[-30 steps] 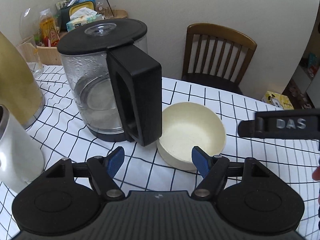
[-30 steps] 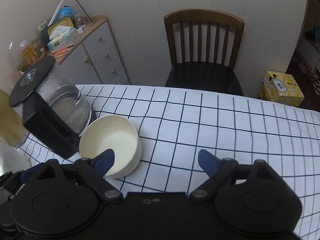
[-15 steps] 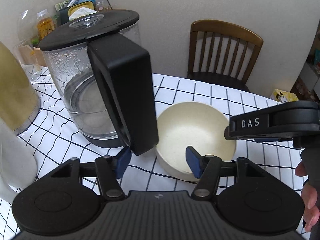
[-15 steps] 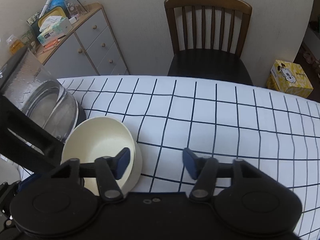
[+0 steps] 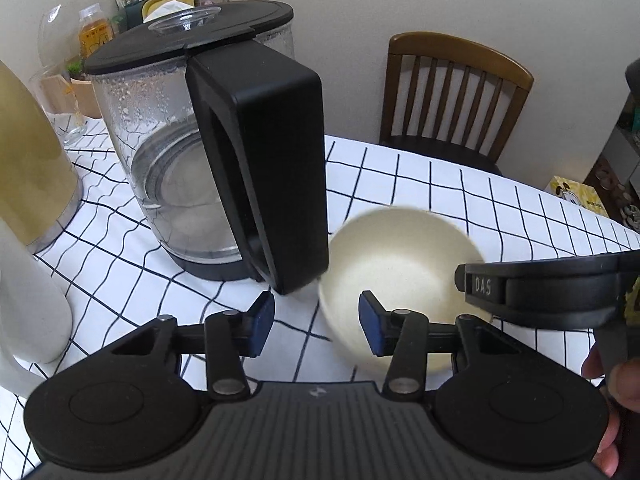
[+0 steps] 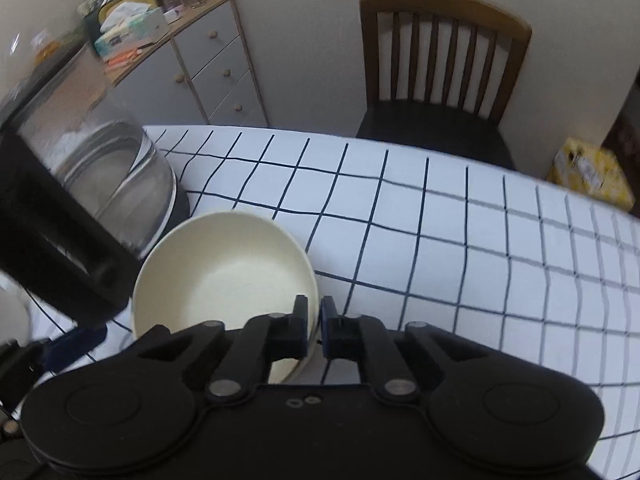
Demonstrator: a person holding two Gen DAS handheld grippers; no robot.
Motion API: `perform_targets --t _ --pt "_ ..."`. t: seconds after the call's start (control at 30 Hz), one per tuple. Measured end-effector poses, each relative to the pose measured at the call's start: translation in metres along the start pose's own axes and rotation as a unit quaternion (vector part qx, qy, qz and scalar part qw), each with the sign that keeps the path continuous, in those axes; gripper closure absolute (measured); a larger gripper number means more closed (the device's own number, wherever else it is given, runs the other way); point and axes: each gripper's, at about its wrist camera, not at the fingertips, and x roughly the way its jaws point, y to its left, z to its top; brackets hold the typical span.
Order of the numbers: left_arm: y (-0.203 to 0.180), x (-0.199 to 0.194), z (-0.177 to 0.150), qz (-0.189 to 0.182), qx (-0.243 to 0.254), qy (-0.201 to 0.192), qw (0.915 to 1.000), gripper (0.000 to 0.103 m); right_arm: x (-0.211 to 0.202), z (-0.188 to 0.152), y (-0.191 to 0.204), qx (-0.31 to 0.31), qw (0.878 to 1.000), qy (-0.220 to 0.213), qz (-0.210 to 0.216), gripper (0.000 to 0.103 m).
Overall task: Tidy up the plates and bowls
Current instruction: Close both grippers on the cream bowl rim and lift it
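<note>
Your right gripper [image 6: 314, 322] has its two fingers pinched on the near right rim of the cream bowl [image 6: 224, 276], one finger inside the bowl and the other outside it, with the thin wall between them. From the left wrist view that same gripper shows as a black bar marked DAS coming in from the right over the bowl [image 5: 400, 268], with your hand [image 5: 608, 396] on its grip at the right edge.

Your left gripper [image 5: 316, 320] has its fingers apart and holds nothing; its left blue pad [image 5: 260, 322] sits over the tablecloth and its right blue pad [image 5: 370, 328] sits in front of the near left side of the bowl.

The bowl is near the front of the table on the white checked tablecloth [image 6: 460, 240], just to the right of the glass kettle [image 5: 192, 160], close to the kettle's black handle [image 5: 272, 168]. The bowl's outline is blurred in the left view. You cannot tell whether it rests on the cloth or is lifted.

Farther left stand a yellowish jug [image 5: 28, 168] and a white container [image 5: 24, 300]. A wooden chair [image 6: 440, 76] stands at the far side of the table, a grey drawer cabinet [image 6: 200, 60] at the far left, and a yellow box [image 6: 592, 172] on the floor at the right.
</note>
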Motion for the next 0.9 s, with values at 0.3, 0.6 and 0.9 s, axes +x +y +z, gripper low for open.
perform_targets --t 0.3,0.6,0.9 --pt "-0.002 -0.022 -0.015 -0.037 0.028 0.009 0.9989 0.076 -0.022 -0.019 -0.003 -0.001 1.000 0.012 0.019 0.099" --pt "0.007 -0.068 -0.036 -0.071 0.050 0.033 0.9957 0.092 -0.069 -0.047 -0.004 0.013 1.000 0.017 0.020 0.099" --pt "0.029 -0.133 -0.065 -0.086 0.081 0.035 0.9924 0.092 -0.142 -0.088 0.025 0.001 1.000 -0.001 0.008 0.098"
